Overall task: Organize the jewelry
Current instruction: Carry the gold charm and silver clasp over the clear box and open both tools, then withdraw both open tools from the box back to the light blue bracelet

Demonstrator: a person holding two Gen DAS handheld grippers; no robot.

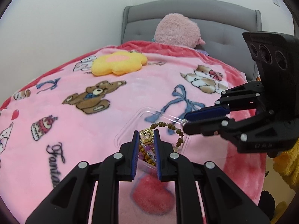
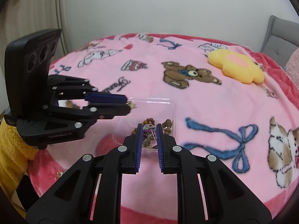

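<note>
A clear plastic tray point(image 1: 142, 115) point(image 2: 158, 104) lies on the pink blanket and holds brown bead bracelets point(image 1: 168, 126) point(image 2: 167, 125) and purple beads. My left gripper point(image 1: 146, 133) is shut on a small gold round ornament point(image 1: 146, 137) just above the tray's near side. The right wrist view shows that gripper point(image 2: 130, 105) coming in from the left with the gold piece point(image 2: 133, 107) at its tips. My right gripper point(image 2: 149, 126) is shut on a small silver piece with a purple tint point(image 2: 149, 127) over the tray. In the left wrist view it point(image 1: 184, 124) reaches in from the right.
The pink cartoon-print blanket point(image 1: 74, 130) covers a bed. A yellow flower cushion point(image 1: 116, 62) point(image 2: 237, 66) lies farther back. A pink plush point(image 1: 177, 30) rests against the grey headboard point(image 1: 224, 28). Yellow fabric point(image 1: 286, 160) hangs beside the bed edge. A small trinket point(image 2: 59, 173) lies near the blanket's edge.
</note>
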